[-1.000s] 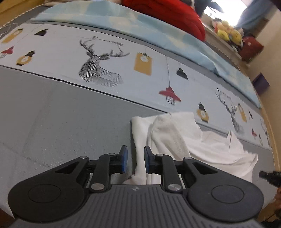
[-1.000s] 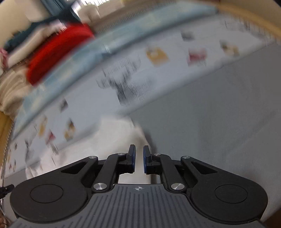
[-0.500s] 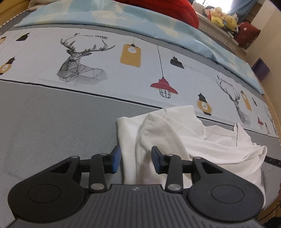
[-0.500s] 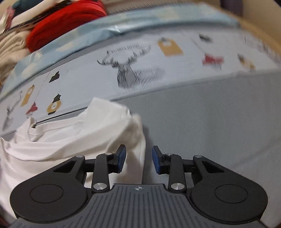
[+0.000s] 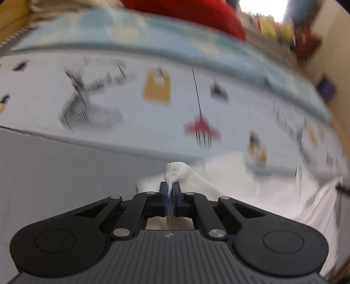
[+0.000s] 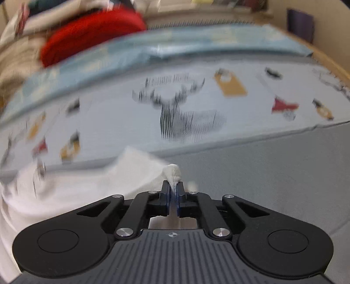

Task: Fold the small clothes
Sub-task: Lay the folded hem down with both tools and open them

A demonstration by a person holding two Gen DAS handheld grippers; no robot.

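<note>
Left wrist view: the left claw (image 5: 170, 189) is clamped on a pinch of the white garment (image 5: 258, 192); a small tuft of cloth sticks up just past the fingertips.
Right wrist view: the right claw (image 6: 172, 189) is clamped on another pinch of the white garment (image 6: 91, 185), again with a tuft poking above the pads.
Garment and left claw: the rest of the cloth spreads away to the right of the claw and lies rumpled on the bed.
Garment and right claw: the rest of the cloth spreads away to the left of the claw, over the grey sheet (image 6: 273, 174).
Bed: grey sheet (image 5: 65, 170) in front, then a pale printed sheet (image 5: 153, 122) with deer and lamp pictures, then a light blue blanket (image 5: 175, 43) along the far side.
Only the left view shows: yellow soft toys (image 5: 275, 28) on a ledge by a bright window, far right.
Only the right view shows: a purple box (image 6: 299, 24) at the far right corner and a pile of beige cloth (image 6: 17, 65) at far left.
Both views: a red pillow (image 5: 196, 15) (image 6: 91, 32) lies behind the blue blanket (image 6: 196, 45).
Sharpness: the background is smeared in both views, so the print details are hard to read.
</note>
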